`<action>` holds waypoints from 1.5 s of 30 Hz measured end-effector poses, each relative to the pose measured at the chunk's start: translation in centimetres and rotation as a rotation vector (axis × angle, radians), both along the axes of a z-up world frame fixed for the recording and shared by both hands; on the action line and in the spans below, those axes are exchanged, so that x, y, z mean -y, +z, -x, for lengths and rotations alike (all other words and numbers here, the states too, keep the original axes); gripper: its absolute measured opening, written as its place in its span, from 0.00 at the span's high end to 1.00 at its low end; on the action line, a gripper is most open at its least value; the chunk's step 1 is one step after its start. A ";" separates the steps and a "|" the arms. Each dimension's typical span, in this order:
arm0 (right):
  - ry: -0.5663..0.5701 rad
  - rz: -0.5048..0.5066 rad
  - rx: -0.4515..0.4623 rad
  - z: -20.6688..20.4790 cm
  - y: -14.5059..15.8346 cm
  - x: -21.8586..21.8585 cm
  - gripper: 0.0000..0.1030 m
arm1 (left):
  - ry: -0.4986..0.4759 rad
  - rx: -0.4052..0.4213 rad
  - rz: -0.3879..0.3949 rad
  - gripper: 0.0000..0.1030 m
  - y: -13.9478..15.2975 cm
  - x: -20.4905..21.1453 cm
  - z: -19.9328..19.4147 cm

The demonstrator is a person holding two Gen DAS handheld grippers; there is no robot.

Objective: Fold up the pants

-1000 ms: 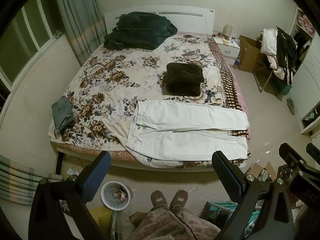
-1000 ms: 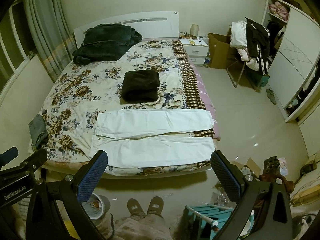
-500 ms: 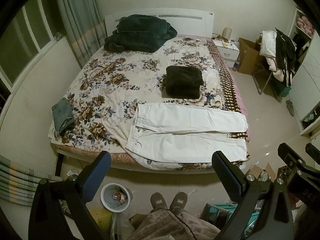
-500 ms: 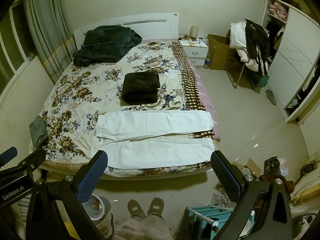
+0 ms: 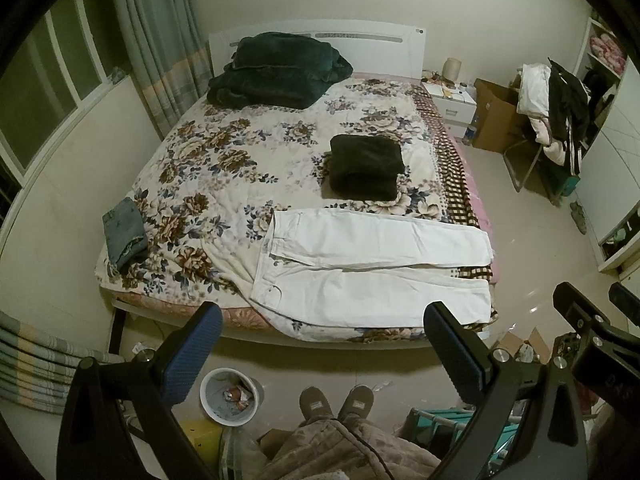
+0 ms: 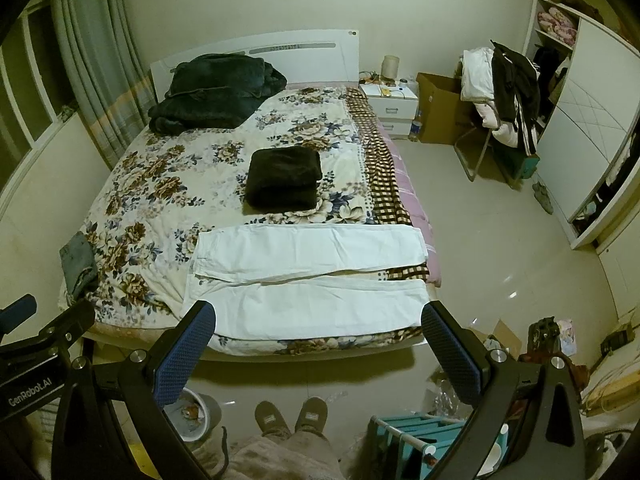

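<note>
White pants [image 5: 372,268] lie spread flat across the foot of a bed with a floral cover [image 5: 224,168], waist to the left and both legs running right. The right wrist view shows the same white pants [image 6: 308,276] near the bed's front edge. My left gripper [image 5: 322,344] hangs open above the floor in front of the bed, well short of the pants and holding nothing. My right gripper [image 6: 318,340] is open too, likewise held back from the bed edge and empty.
A folded dark garment [image 5: 366,166] lies mid-bed, a dark green blanket pile [image 5: 276,70] at the headboard, folded jeans [image 5: 124,232] at the left edge. On the floor: a white bin [image 5: 229,398], the person's slippers [image 5: 336,402], a teal rack [image 6: 424,436]. A clothes-laden chair [image 6: 504,100] stands right.
Both views have shifted slightly, with the bed and pants sitting a little higher in frame. The pants lie as before and both grippers stay open.
</note>
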State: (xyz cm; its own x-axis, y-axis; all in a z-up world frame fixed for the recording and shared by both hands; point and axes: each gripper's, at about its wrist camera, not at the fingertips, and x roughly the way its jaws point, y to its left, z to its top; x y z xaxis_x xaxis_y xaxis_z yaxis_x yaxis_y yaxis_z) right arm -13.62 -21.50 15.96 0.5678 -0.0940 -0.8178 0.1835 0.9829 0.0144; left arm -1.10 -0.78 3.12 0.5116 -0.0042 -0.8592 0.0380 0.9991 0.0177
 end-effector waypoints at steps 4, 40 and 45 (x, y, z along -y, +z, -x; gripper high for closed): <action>0.001 -0.002 0.001 -0.1 0.4 -0.1 0.00 | 0.001 0.000 -0.002 0.00 0.2 0.1 -0.1; -0.022 0.016 0.000 -6.9 -5.8 4.2 0.00 | 0.048 0.092 -0.072 0.00 -3.1 3.4 -10.7; -0.009 0.048 -0.037 -15.1 -11.9 6.4 0.00 | 0.060 0.091 -0.131 0.00 -8.3 4.0 -17.2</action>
State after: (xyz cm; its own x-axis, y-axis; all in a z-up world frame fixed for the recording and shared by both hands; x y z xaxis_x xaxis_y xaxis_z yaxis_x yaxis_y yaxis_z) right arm 1.46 -27.93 4.08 0.5364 -0.1388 -0.8325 0.1916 0.9806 -0.0400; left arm 16.06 -4.75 -5.21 0.5830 0.1378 -0.8007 -0.0294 0.9885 0.1487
